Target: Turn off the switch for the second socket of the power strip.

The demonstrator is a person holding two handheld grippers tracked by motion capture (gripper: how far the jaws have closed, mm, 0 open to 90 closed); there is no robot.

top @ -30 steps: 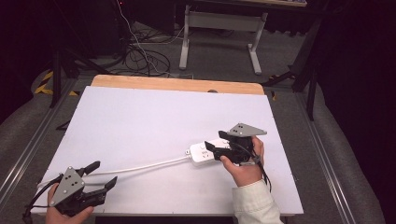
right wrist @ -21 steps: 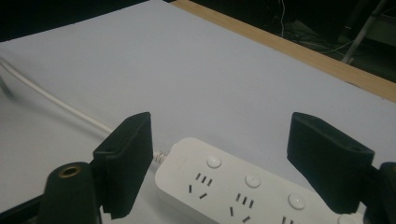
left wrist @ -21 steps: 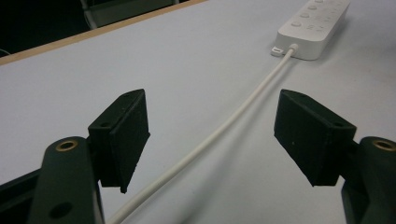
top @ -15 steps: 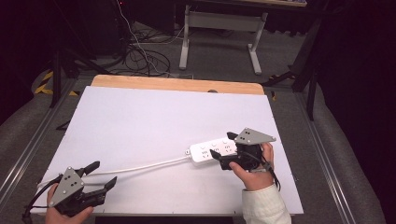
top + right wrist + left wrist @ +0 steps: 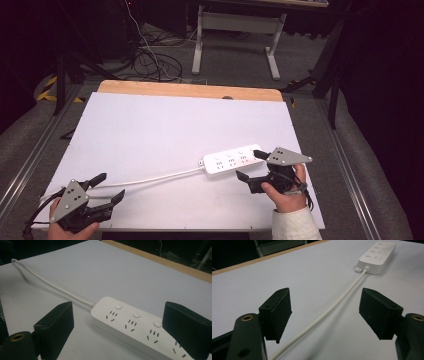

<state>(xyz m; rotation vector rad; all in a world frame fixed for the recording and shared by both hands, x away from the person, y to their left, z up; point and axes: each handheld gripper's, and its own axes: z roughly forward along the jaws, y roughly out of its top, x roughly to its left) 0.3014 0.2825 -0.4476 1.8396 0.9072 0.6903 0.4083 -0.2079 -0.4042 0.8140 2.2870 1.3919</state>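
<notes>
Two grippers sit low in the high view: the left gripper (image 5: 102,187) at the lower left corner of the white desk (image 5: 165,125), the right gripper (image 5: 251,164) at lower right, each with its fingers spread apart and grasping nothing. A white power strip (image 5: 231,161) lies right of centre on the desk, just beside the right gripper's fingers, and its far end is hidden behind them. Its white cable (image 5: 150,177) trails toward the lower left and passes between the left gripper's fingers. No brand or writing can be read on the strip; in the right gripper view its lower right end is cut off by the frame.
</notes>
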